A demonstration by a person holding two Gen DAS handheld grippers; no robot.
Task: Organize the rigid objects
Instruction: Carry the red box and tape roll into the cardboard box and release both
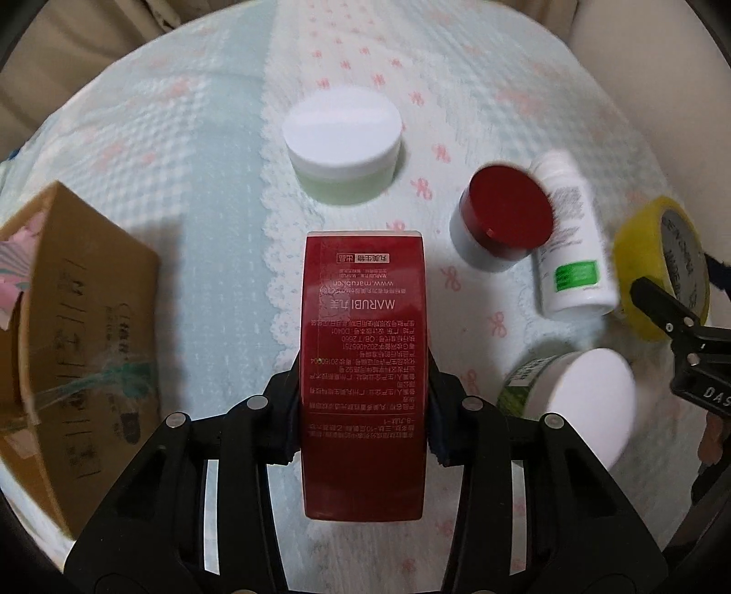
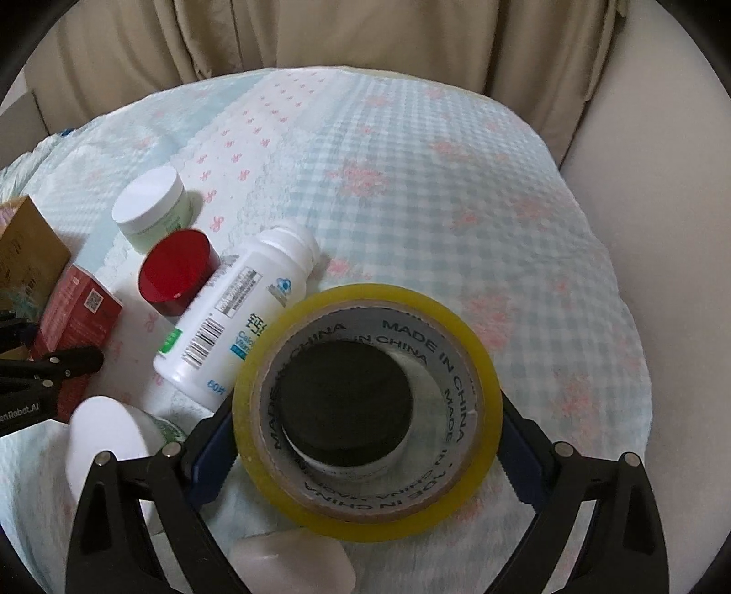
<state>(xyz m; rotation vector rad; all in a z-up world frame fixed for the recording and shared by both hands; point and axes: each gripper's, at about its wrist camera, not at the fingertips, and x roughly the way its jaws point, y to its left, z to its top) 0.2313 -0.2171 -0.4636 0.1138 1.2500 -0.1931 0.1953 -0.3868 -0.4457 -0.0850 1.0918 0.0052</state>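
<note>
My left gripper [image 1: 364, 411] is shut on a red carton [image 1: 364, 365] with white print, held above the bed cover. My right gripper [image 2: 365, 438] is shut on a yellow tape roll [image 2: 365, 409], which rings a black-lidded jar [image 2: 346, 393]. The tape roll [image 1: 658, 269] and right gripper [image 1: 685, 338] also show at the right of the left wrist view. A red-lidded jar [image 1: 502, 214], a white pill bottle [image 1: 571, 237] lying on its side, a green jar with a white lid [image 1: 342, 146] and a second white-lidded jar [image 1: 575, 397] lie on the cover.
A brown cardboard box [image 1: 68, 342] stands at the left. The light blue checked cover [image 2: 457, 205] stretches to the right and far side. Beige curtains [image 2: 320, 36] hang behind. The left gripper [image 2: 41, 374] shows at the left edge of the right wrist view, with the red carton [image 2: 77, 315].
</note>
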